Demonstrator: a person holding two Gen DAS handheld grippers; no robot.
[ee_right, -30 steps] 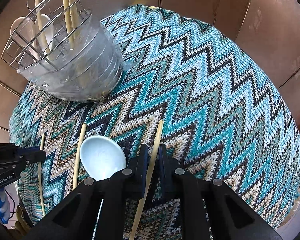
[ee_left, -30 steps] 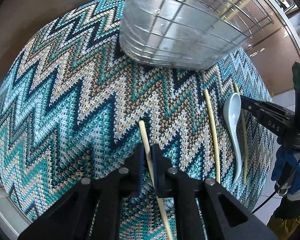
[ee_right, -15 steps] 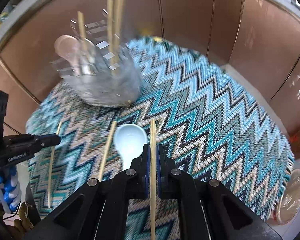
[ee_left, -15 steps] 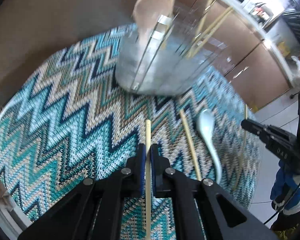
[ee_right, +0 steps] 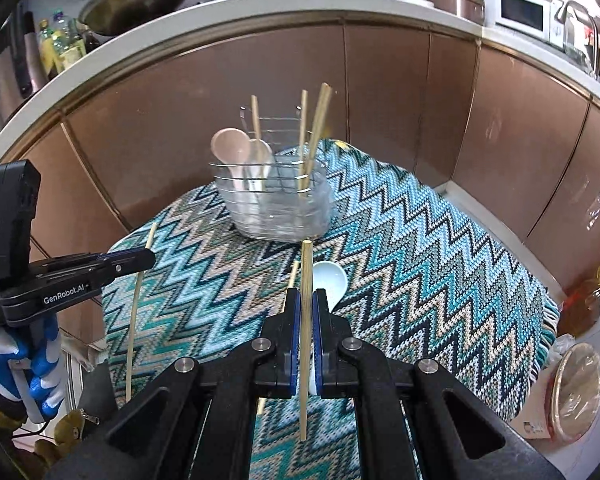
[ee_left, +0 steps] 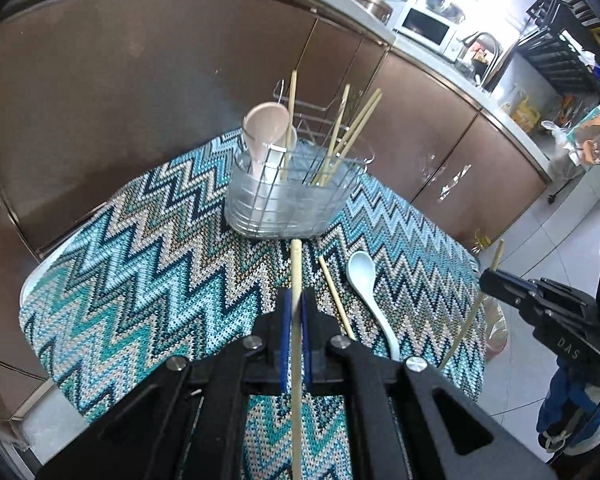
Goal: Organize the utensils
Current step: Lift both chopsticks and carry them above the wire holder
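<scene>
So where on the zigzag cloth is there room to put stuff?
The zigzag cloth is bare right of the wire utensil basket, and bare left of it too. The middle is crowded: a pale blue spoon and a loose bamboo chopstick.

White lettering "GenRobot.AI" on the black side of the left gripper [ee_right: 150, 258], smaller white print below it at the frame edge illegible, white letters "DAS" on the black body of the right gripper [ee_left: 485, 280]
</scene>
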